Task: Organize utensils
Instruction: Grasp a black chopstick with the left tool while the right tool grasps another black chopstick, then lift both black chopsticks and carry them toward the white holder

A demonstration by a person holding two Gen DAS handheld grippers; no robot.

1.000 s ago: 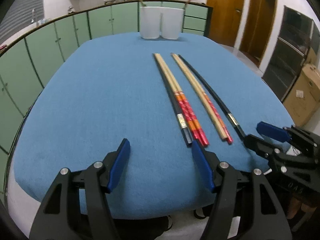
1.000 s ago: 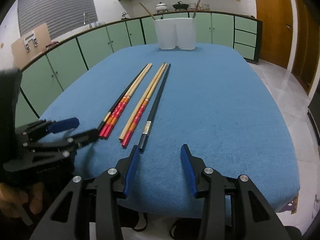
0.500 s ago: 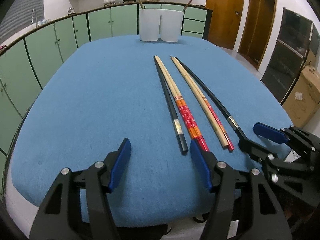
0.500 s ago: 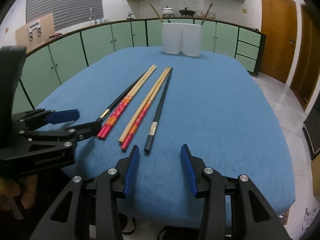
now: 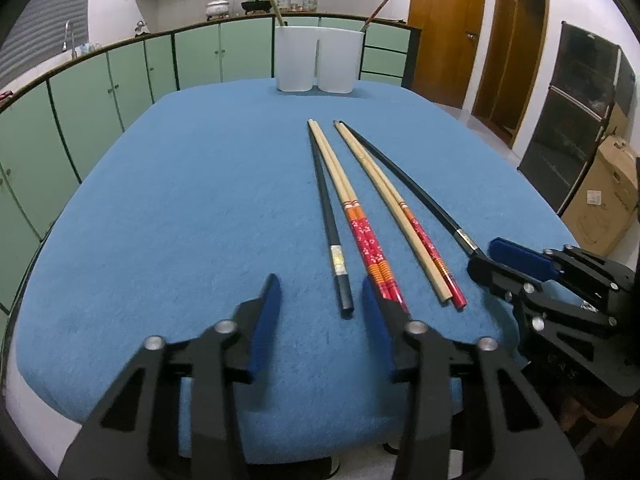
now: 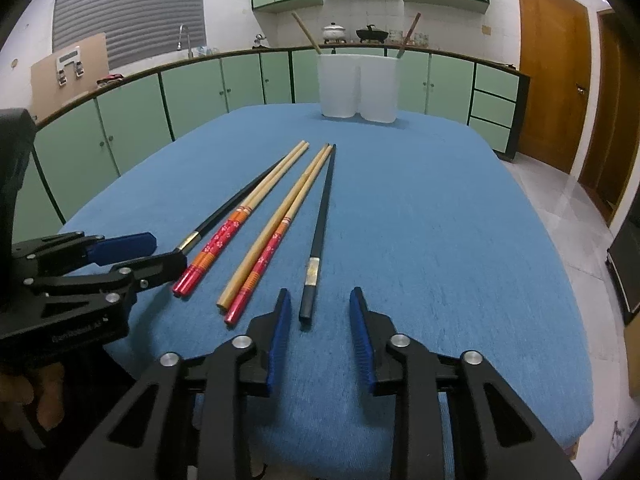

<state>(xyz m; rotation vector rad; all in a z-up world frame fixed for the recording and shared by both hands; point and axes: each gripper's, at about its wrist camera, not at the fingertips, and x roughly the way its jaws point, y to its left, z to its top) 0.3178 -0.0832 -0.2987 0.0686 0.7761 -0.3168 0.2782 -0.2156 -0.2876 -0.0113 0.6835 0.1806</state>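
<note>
A table covered in blue cloth [image 5: 168,208] carries six long chopsticks laid lengthwise: a black chopstick [image 5: 329,216] touching a red-handled wooden pair [image 5: 352,216], then a second wooden pair [image 5: 396,208] and another black chopstick [image 5: 416,196]. A white two-compartment holder [image 5: 316,60] stands at the far edge.

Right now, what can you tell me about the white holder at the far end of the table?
The white holder looks like smooth, slightly see-through plastic. It has two rounded compartments joined side by side, with a groove down the middle. It stands upright on the blue tablecloth near the far edge. One wooden chopstick leans out of the left compartment, and one dark reddish chopstick leans out of the right. Nothing else touches it, and both grippers are far from it.
</note>
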